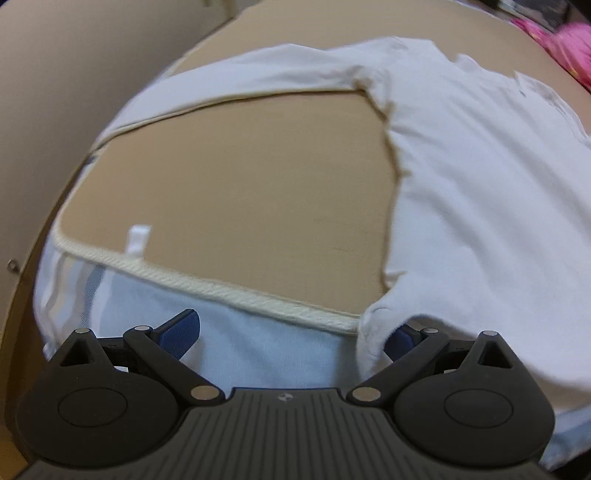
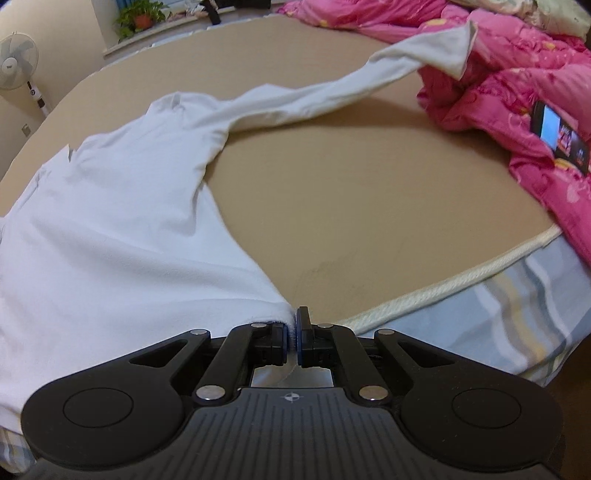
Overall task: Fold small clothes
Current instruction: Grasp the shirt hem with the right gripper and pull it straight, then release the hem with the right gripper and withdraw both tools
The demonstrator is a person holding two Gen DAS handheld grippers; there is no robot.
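Note:
A white long-sleeved shirt (image 1: 480, 177) lies spread on the tan mattress top (image 1: 240, 192), one sleeve (image 1: 240, 85) stretched to the far left. My left gripper (image 1: 291, 332) is open at the mattress's near edge; the shirt's bottom corner (image 1: 373, 325) drapes over its right finger. In the right wrist view the shirt (image 2: 110, 229) lies at the left, its other sleeve (image 2: 332, 88) reaching to the pink quilt. My right gripper (image 2: 294, 332) is shut on the shirt's bottom corner at the near edge.
A pink quilt (image 2: 517, 92) is heaped at the right of the bed with a phone (image 2: 557, 136) lying on it. The mattress has a corded cream edge (image 2: 443, 284) and striped side. A fan (image 2: 18, 59) and a potted plant (image 2: 140, 16) stand beyond.

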